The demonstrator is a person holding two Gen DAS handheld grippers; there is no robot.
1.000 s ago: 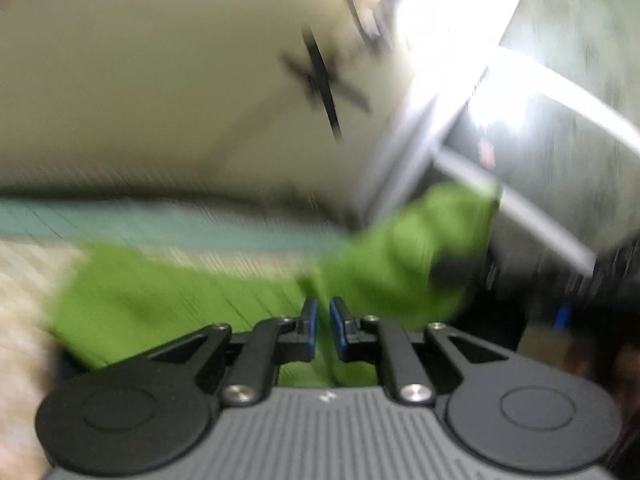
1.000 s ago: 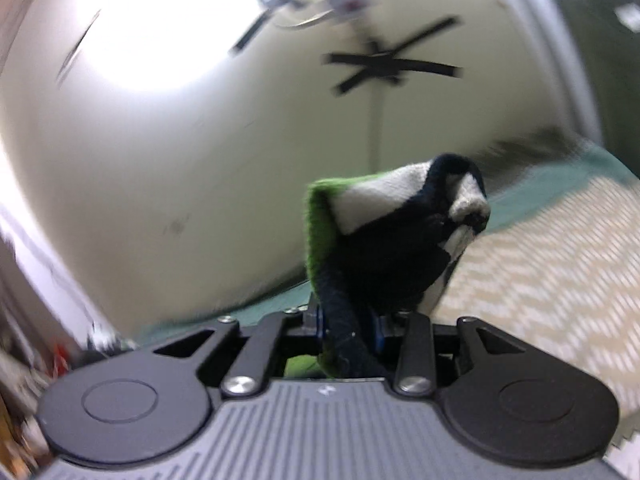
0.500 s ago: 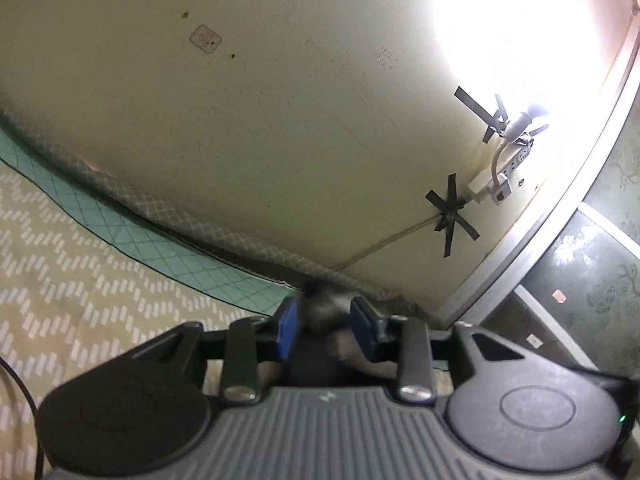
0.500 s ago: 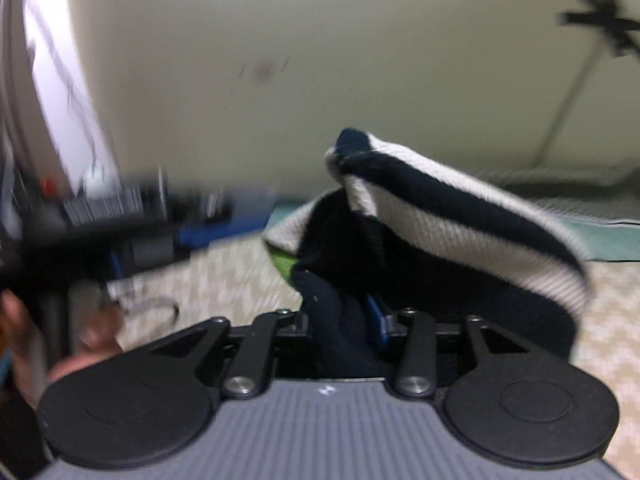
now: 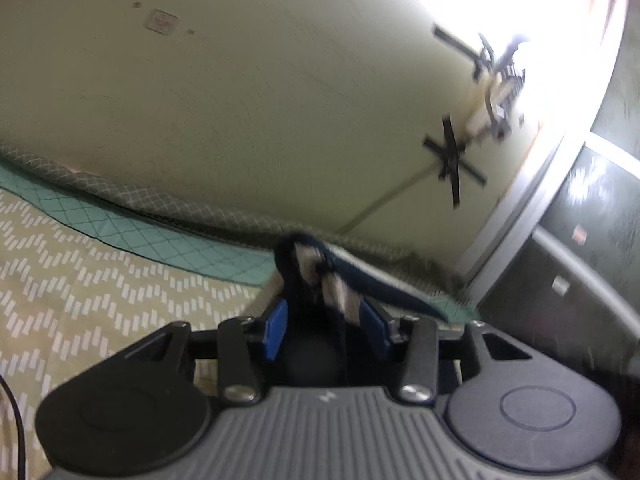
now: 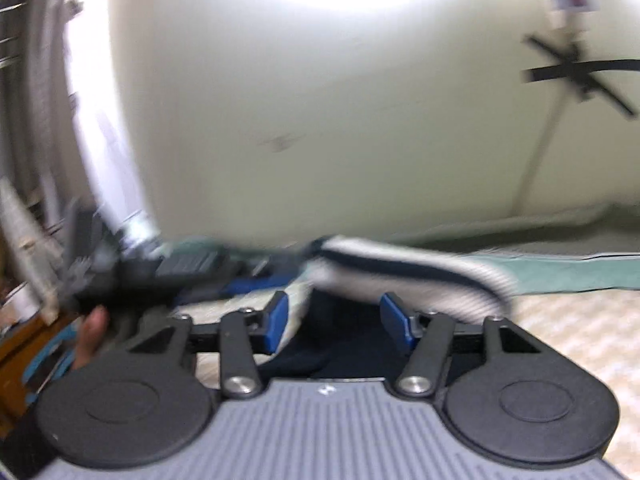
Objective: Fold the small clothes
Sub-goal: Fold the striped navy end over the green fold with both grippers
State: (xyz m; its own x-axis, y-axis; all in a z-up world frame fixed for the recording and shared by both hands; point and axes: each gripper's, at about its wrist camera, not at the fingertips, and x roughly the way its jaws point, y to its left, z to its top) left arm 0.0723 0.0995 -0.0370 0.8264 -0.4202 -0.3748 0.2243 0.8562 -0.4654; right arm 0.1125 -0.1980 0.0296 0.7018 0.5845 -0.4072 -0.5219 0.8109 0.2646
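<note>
A small navy-and-white striped garment stands bunched up between the blue pads of my left gripper, whose jaws are opening; the cloth fills most of the gap. In the right wrist view the same garment lies low across the bed cover, blurred. My right gripper is just behind it with its jaws opening. Dark fabric sits between its pads, and gaps show on both sides. At the left of that view is a blurred dark gripper body with a person's hand below it.
The bed has a beige zigzag cover and a teal quilt along a cream wall. A cable is taped to the wall with black crosses. A dark cabinet stands at the right, and cluttered shelves at the left of the right wrist view.
Both pairs of jaws have spread wider. The garment, held high a second ago with its green part showing, now lies low on the bed. The right view has swung left.
</note>
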